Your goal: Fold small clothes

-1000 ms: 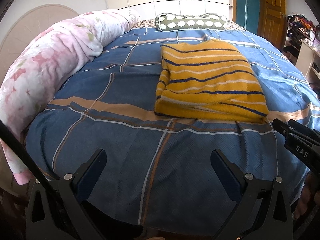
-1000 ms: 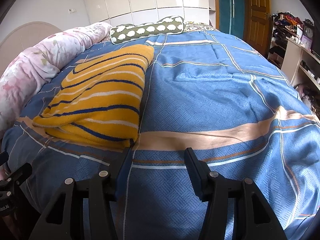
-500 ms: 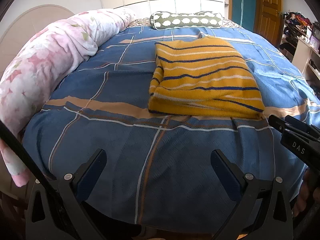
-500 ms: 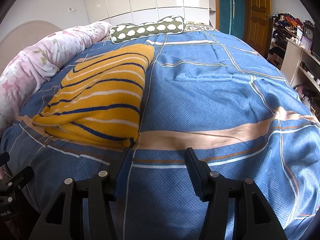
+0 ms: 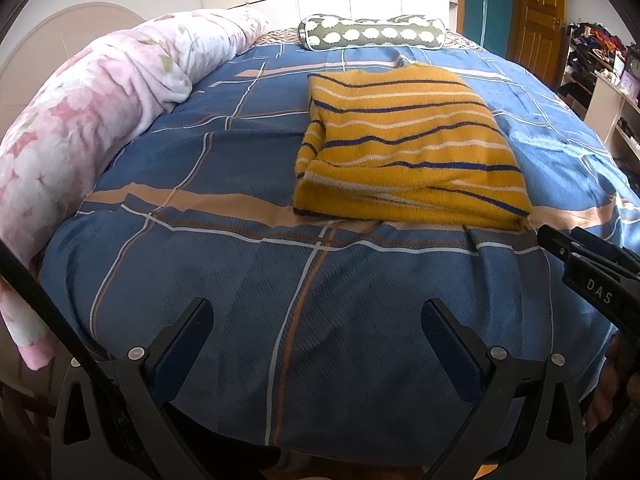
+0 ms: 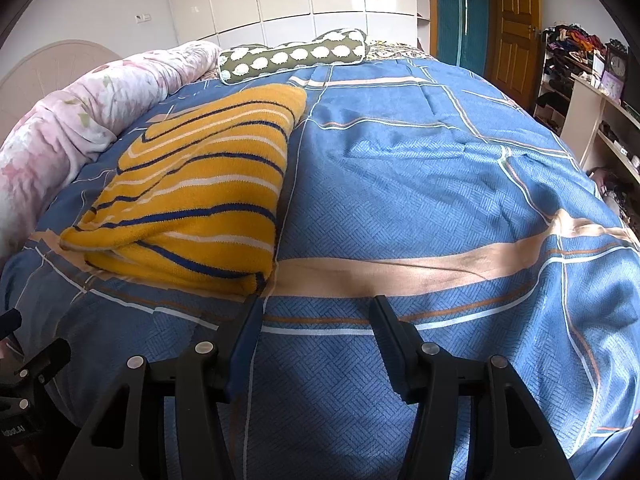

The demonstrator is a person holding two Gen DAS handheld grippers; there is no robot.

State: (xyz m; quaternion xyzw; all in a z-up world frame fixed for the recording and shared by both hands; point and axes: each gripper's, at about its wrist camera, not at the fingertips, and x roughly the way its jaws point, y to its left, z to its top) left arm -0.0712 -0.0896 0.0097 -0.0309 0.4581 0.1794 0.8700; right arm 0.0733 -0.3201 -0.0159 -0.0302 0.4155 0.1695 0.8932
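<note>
On the blue plaid bedspread (image 5: 240,240) lies a folded sweater (image 5: 404,148) — mustard-yellow knit crossed by thin navy and white stripes, doubled into a thick, roughly rectangular stack with its layered edges facing the foot of the bed. Its near edge rests on a tan band of the bedspread's pattern, and the knit looks fuzzy, with a slight sag where the layers overlap at the near left corner. From the right wrist view the sweater (image 6: 200,192) sits to the left of centre, its near right corner just beyond the tip of that gripper's left finger. The left gripper (image 5: 316,320) hovers over the near edge of the bed with its fingers spread wide and nothing between them, well short of the sweater. The right gripper (image 6: 316,316) has its fingers parted as well — a narrower gap, also holding nothing. A pink floral duvet (image 5: 92,100) is rolled along the left side, and a green bolster pillow (image 5: 372,34) with white patches lies across the far end.
</note>
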